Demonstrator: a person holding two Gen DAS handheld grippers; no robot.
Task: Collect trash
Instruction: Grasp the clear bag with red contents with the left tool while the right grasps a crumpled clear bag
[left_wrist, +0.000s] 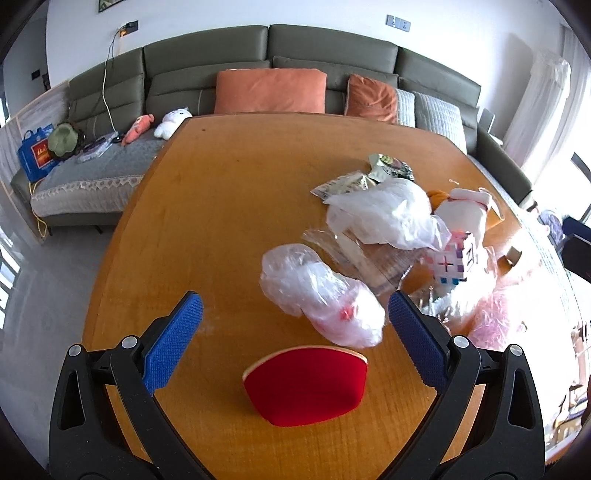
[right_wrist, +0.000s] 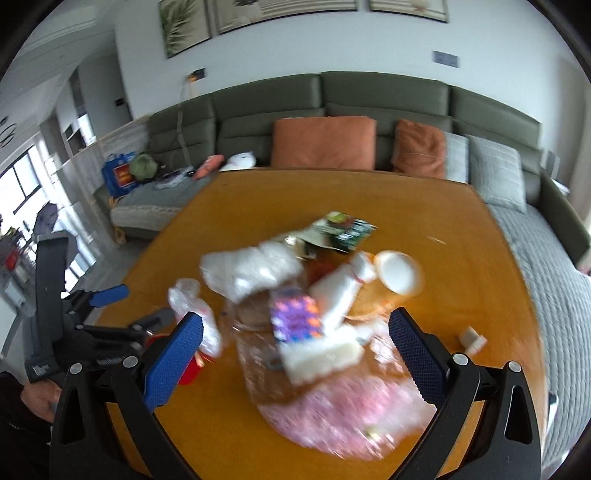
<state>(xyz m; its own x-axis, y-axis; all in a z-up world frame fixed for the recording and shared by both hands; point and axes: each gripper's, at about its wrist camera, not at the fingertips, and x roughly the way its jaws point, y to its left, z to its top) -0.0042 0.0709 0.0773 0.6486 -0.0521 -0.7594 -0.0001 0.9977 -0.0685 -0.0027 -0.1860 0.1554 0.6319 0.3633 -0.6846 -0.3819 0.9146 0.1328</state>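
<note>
A wooden worktop is seen before a green sofa. A crumpled clear plastic bag lies between the left gripper's wide-spread fingers, untouched; the right gripper is likewise spread wide above blurred litter.

The orange wooden table carries a red paddle near its front edge, crumpled clear plastic bags mid-table, snack wrappers farther back, and pink shredded plastic toward the right edge.
</note>
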